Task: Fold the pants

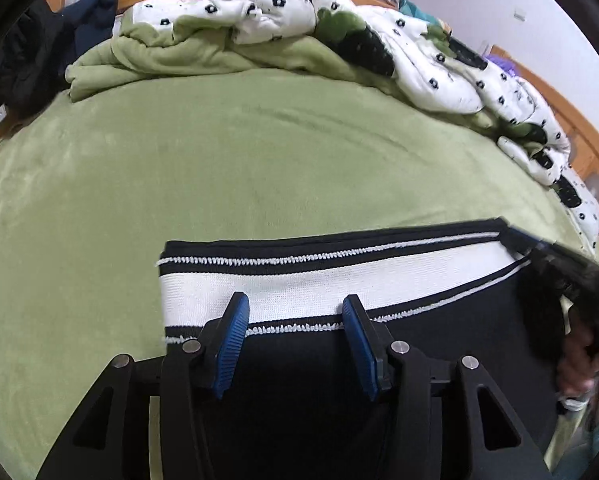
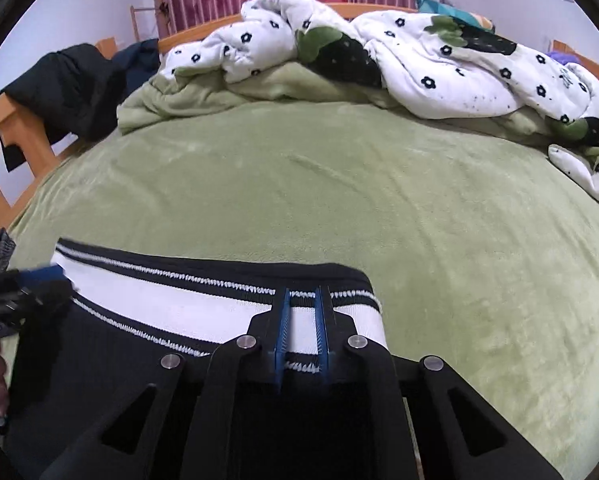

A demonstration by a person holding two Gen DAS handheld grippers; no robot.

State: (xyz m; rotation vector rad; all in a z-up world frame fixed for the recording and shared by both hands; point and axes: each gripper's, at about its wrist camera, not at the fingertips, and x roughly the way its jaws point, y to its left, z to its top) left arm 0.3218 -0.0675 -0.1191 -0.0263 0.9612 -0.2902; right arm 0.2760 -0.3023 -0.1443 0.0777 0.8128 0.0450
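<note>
Lying flat on bed [image 1: 259, 168]: black pants [image 1: 299, 360], white-striped waistband [image 1: 331, 280].

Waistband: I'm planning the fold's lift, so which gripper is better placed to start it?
Right, probably. The right gripper is closed on the waistband near its end, while the left gripper is open above it, gripping nothing.

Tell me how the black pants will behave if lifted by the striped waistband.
The pants are knit cloth, so they would probably hang limp and sag between grip points. The ribbed waistband looks thicker and may keep its edge straighter. On the fuzzy green blanket, they would likely drag and bunch rather than slide.
</note>
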